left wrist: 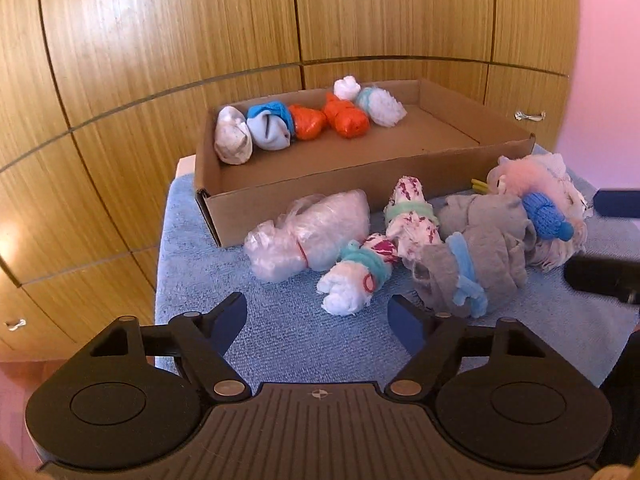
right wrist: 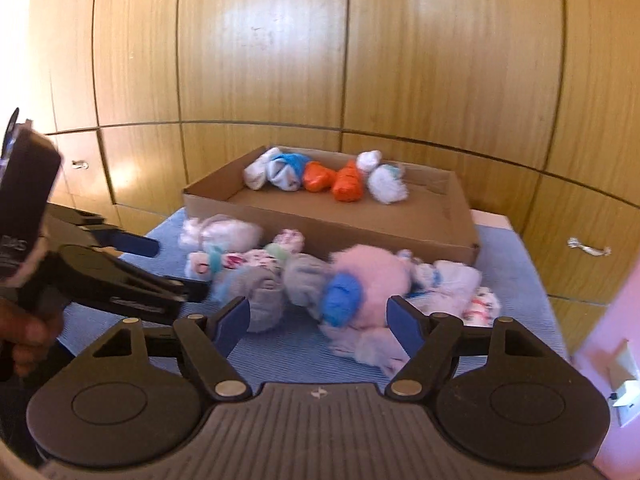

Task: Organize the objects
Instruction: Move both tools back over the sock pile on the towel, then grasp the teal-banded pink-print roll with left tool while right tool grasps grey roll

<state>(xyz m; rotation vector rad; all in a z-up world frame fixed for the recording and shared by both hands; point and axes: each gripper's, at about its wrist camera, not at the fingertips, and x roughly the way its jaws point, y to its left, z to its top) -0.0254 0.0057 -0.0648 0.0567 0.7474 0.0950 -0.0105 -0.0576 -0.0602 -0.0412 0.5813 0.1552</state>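
A shallow cardboard box (left wrist: 280,208) (right wrist: 400,236) holds several rolled bundles in a row along its far wall, among them two orange ones (left wrist: 346,118) (right wrist: 348,186). In front of it on a blue towel (left wrist: 288,332) (right wrist: 280,352) lie more bundles: a clear plastic one (left wrist: 308,232), white-and-pink patterned ones (left wrist: 412,216), a grey one (left wrist: 480,248) (right wrist: 280,284) and a fluffy pink one with a blue knit piece (left wrist: 544,216) (right wrist: 360,284). My left gripper (left wrist: 318,320) is open and empty, just short of the patterned bundles. My right gripper (right wrist: 318,320) is open around the pink bundle's near end.
Wooden cabinet doors (left wrist: 160,40) (right wrist: 440,60) with small metal handles (right wrist: 588,248) stand close behind the table. The left gripper's body (right wrist: 120,276) and the hand holding it fill the left of the right wrist view. A pink wall (left wrist: 600,80) is at the right.
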